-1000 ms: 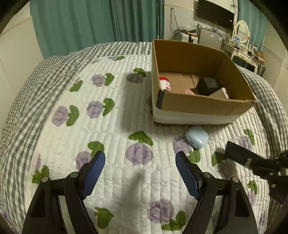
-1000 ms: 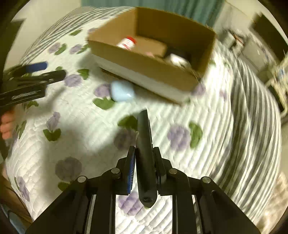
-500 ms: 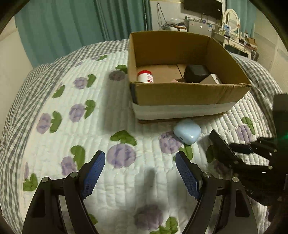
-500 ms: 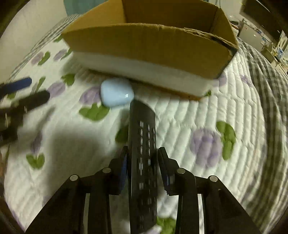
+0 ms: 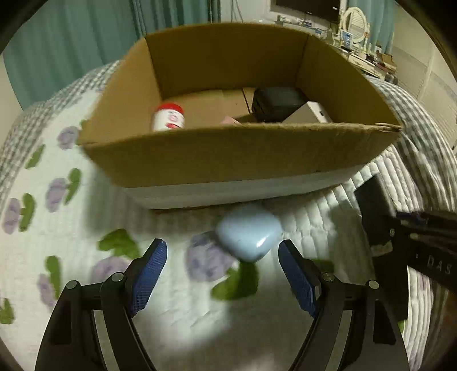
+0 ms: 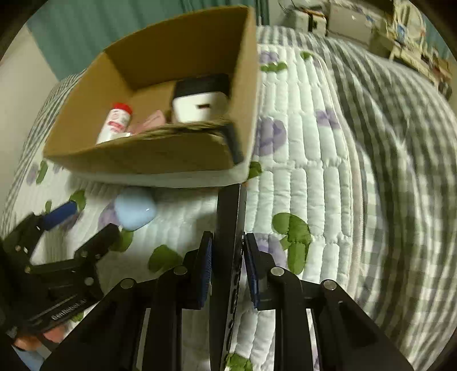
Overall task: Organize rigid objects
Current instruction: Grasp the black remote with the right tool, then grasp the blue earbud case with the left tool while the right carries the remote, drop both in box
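Observation:
A cardboard box (image 5: 228, 154) stands on the quilted bed and holds a red-capped white bottle (image 5: 168, 117), a black box (image 5: 277, 104), a white box and a pink item. A pale blue case (image 5: 248, 232) lies on the quilt just in front of the box. My left gripper (image 5: 221, 266) is open, its fingers low on either side of the case, slightly short of it. My right gripper (image 6: 228, 256) is shut on a black remote control (image 6: 230, 217), held edge-up, its tip near the box's near right corner (image 6: 240, 171). The remote also shows in the left wrist view (image 5: 374, 211).
The bed has a white quilt with purple flowers (image 6: 314, 177) and a grey checked border (image 6: 400, 142). Teal curtains (image 5: 71, 42) hang behind. A dresser with a mirror and a TV (image 5: 357, 25) stand at the far right.
My left gripper has moved forward up to the blue case and the box. My right gripper has turned the remote onto its edge and swung toward the box's right corner.

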